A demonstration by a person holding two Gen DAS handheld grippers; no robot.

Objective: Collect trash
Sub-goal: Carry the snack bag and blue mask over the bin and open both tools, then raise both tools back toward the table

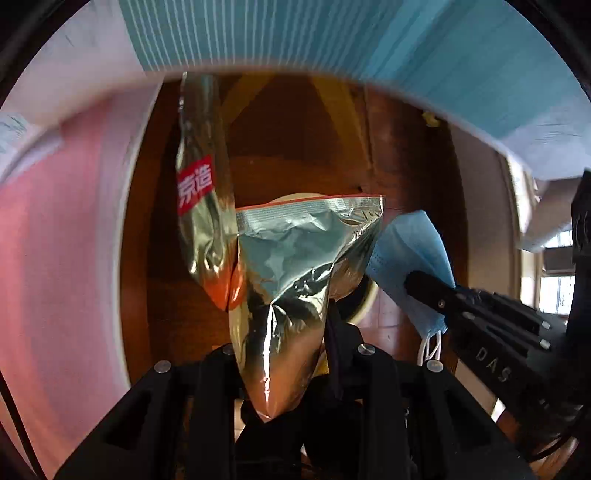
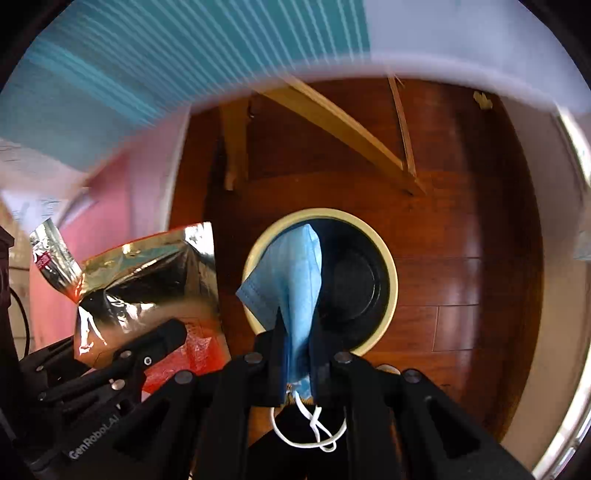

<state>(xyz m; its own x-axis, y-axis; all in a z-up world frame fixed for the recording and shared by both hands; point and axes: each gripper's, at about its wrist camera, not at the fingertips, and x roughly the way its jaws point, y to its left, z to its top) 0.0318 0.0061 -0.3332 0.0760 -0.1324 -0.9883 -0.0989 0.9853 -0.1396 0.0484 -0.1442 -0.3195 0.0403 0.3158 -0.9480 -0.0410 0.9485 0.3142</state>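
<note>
My left gripper is shut on the bottom corner of a crumpled gold foil snack bag. A second foil wrapper with a red label hangs against it on the left; how it is held is hidden. Both hang over a round bin with a cream rim. My right gripper is shut on a blue face mask, whose white ear loops dangle behind the fingers. The mask hangs over the bin's rim and black inside. The left gripper and gold bag sit just left of it.
The bin stands on a dark wooden floor. Light wooden furniture legs stand beyond it. A small yellow scrap lies on the floor at the far right. A pink surface rises on the left, a blurred teal striped one at the top.
</note>
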